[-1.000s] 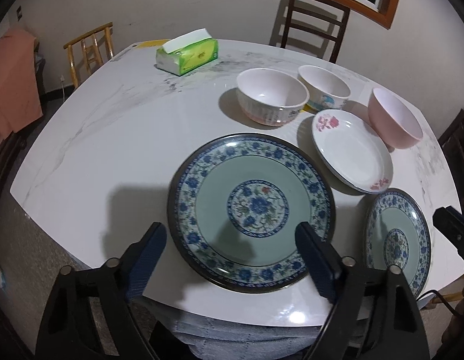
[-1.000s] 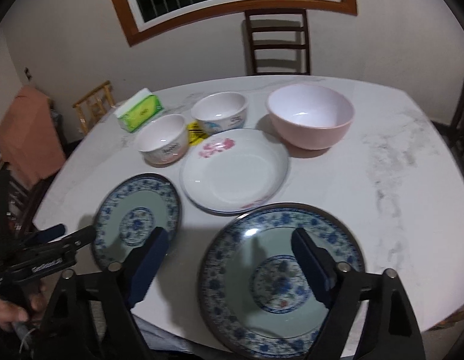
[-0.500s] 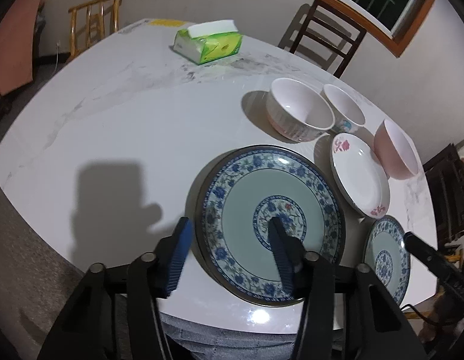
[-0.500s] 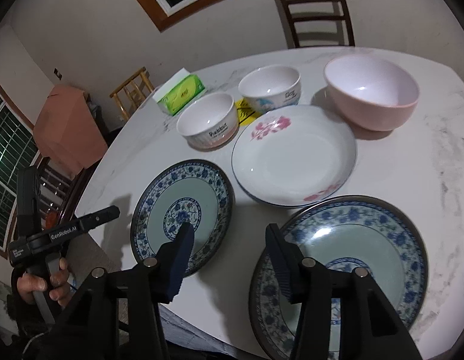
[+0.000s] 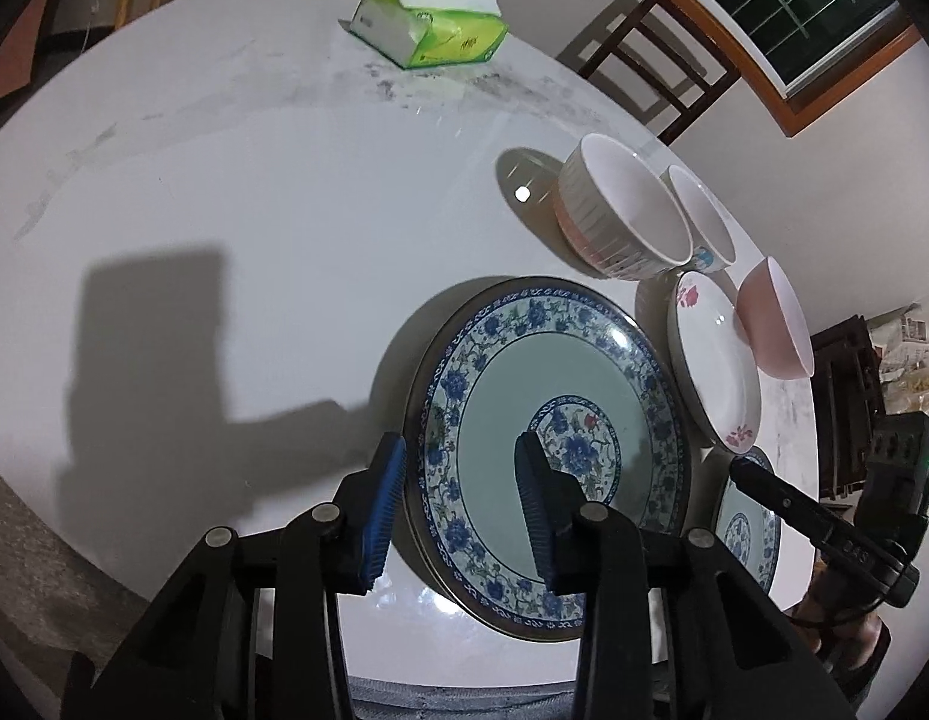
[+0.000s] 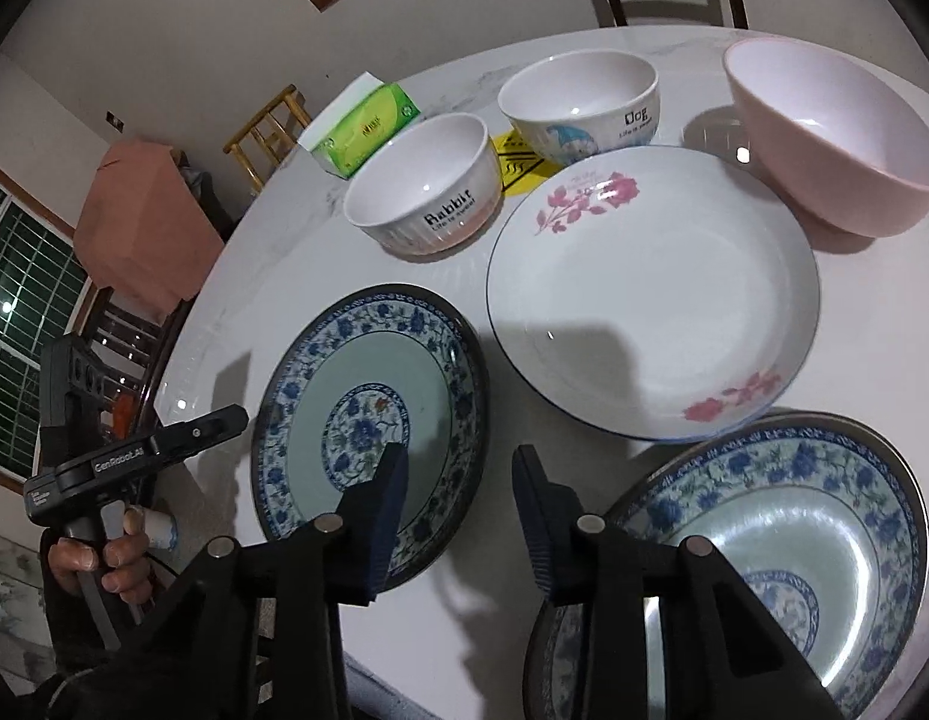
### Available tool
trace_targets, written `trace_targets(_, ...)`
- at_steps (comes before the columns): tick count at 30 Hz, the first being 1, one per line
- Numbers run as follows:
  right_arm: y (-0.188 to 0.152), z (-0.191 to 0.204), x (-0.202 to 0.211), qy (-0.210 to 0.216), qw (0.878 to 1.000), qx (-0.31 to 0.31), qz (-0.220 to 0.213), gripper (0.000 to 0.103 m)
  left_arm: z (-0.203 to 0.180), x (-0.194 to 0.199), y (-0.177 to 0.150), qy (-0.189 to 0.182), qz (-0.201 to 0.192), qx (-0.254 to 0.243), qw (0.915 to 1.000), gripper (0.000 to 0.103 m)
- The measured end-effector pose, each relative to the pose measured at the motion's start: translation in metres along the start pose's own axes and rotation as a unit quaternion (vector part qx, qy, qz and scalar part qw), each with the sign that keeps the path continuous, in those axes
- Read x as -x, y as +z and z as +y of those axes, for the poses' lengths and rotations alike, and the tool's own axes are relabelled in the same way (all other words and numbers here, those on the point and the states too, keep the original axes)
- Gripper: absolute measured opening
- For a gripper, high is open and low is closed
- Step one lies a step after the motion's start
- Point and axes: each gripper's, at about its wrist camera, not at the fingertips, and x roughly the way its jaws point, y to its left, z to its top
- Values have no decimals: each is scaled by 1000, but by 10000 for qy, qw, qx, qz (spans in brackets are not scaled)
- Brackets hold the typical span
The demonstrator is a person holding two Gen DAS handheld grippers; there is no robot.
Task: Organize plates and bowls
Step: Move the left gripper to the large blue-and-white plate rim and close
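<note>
Two blue-patterned plates lie on the white table. In the left wrist view my left gripper [image 5: 458,504] hangs low over the left blue plate [image 5: 554,396]. Its jaws are closing with the plate's left rim between them, and the pads do not press on it. In the right wrist view my right gripper [image 6: 461,510] is closing too. One finger is over the right rim of that same plate [image 6: 356,384], the other over bare table beside the second blue plate [image 6: 824,516]. Nothing is held.
Behind the blue plates are a white plate with pink flowers [image 6: 650,300], a "Rabbit" bowl [image 6: 422,192], a "Dog" bowl [image 6: 578,102] and a pink bowl [image 6: 824,138]. A green tissue pack [image 5: 428,30] lies further back. Chairs surround the table. A hand [image 6: 98,558] holds the left gripper.
Both grippers have narrowed their jaws and sunk toward the table. The left one shifted to the left plate's left rim, and the right one swung left from the right plate to the left plate's right rim.
</note>
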Motion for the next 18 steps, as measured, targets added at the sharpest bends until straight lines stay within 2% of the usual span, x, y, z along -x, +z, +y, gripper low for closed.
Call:
trace_targets(10,9,-4,-23,23,9997,-64,238,32,9,-10,5,-153,155,1,9998,33)
trace_targets(17,14,-5,-37,64,9994,-75,345,25,13,-16,4,-189,241,16,9995,26)
trace_targets(18,14,-4,-38,52,9993,-60,361,22,13,-17,4,-179,260,-13,9995,24)
